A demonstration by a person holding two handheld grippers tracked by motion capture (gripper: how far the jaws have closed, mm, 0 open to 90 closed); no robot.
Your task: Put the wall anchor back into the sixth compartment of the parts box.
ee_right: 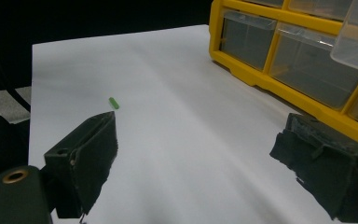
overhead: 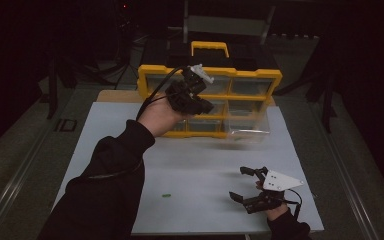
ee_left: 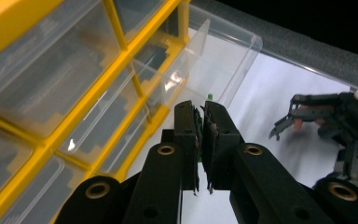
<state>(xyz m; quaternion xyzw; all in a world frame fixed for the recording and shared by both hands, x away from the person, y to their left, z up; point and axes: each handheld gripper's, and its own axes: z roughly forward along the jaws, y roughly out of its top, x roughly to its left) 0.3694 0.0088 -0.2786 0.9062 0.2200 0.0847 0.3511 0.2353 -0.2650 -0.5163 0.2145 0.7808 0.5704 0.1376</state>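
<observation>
Green peg (ee_left: 209,97) sits pinched between the closed jaws of the left gripper (ee_left: 201,109), only its tip showing above the pads, held up in front of a yellow organizer (overhead: 145,75) at the far end of the table. Seen from the high view, the left gripper (overhead: 192,92) is raised before the cabinet's middle drawers. One clear drawer (ee_left: 223,56) stands pulled out of the organizer's lower right corner, just beyond the peg; whether anything lies in it cannot be told. In the high view that drawer (overhead: 250,131) juts over the white sheet (overhead: 190,150) covering the table. The organizer shows two columns of clear-fronted drawers, their contents too dim to make out, and one yellow handle (overhead: 210,47) on top. A second green peg (overhead: 166,195) lies alone on the sheet, well apart from the organizer; it shows in the right gripper view (ee_right: 114,103) beyond the near jaw. The right gripper (overhead: 247,184) rests low near the sheet's front right corner, jaws wide apart with nothing between them. No writing is legible.
</observation>
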